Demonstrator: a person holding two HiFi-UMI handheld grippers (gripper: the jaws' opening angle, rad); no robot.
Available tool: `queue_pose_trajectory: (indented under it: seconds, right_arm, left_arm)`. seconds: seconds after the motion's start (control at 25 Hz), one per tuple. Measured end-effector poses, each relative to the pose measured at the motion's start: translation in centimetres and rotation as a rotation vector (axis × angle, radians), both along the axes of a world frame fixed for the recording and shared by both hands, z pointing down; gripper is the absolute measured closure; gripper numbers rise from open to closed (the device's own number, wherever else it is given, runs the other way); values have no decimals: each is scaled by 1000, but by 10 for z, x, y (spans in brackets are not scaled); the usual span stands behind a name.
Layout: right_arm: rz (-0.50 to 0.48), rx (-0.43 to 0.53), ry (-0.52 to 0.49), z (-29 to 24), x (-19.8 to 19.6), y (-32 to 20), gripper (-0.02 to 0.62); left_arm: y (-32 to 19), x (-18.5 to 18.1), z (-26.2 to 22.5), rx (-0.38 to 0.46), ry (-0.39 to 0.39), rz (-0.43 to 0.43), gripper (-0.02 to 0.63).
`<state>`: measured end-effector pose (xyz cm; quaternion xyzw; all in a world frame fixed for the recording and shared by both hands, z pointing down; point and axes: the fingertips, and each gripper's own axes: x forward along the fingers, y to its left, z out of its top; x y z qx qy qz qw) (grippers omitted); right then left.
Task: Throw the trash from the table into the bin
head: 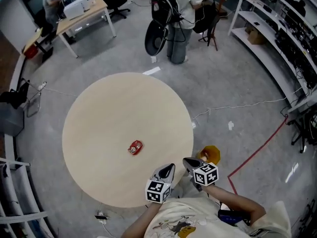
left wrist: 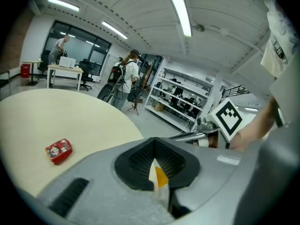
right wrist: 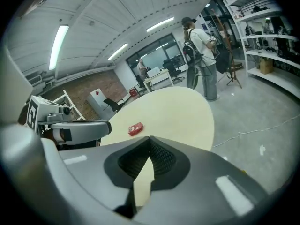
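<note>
trash: red packet [head: 134, 147] on the table [head: 99, 108], near its middle | tongs: left gripper [head: 170, 168] and right gripper [head: 188, 161] pressed together, holding nothing, at table's near edge | bin [head: 212, 152]: beside table | tip: open one wide, pinch packet's sides.

A grey concrete floor [head: 237, 73] was laid throughout, crossed by a white cable [head: 237, 106] and a red cable [head: 257, 148]. White shelving [head: 277, 38] was ranged along the right side. A pale desk [head: 81, 15] and a black office chair [head: 118, 1] were set at the far end. Strip lights [left wrist: 180, 11] were mounted on the white ceiling [left wrist: 140, 13]. A brick wall [right wrist: 80, 90] and glazed partitions [left wrist: 79, 41] were visible beyond.
</note>
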<state>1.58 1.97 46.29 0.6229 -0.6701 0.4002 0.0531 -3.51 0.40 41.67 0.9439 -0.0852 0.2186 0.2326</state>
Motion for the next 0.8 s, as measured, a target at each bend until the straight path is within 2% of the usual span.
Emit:
queue_pose_trajectory:
  seconds: [0.2,0.44,0.64,0.8]
  right_arm:
    - [-144,26,29,-4,-69,-40,589]
    - [-311,53,52,-7,-152,-85,589]
    - [-377,65,60,-2,-195,-115,589]
    - [-413,76,74,-4,-215,-137,589]
  left_arm:
    - [-28,-75,4,-30,-4,-127,601]
    - [-80,-155,-11,3,26,-277,601]
    - [-104,-214,-8,4,22,-392,601]
    - [-111,-244,-1,-26,16,-458,601]
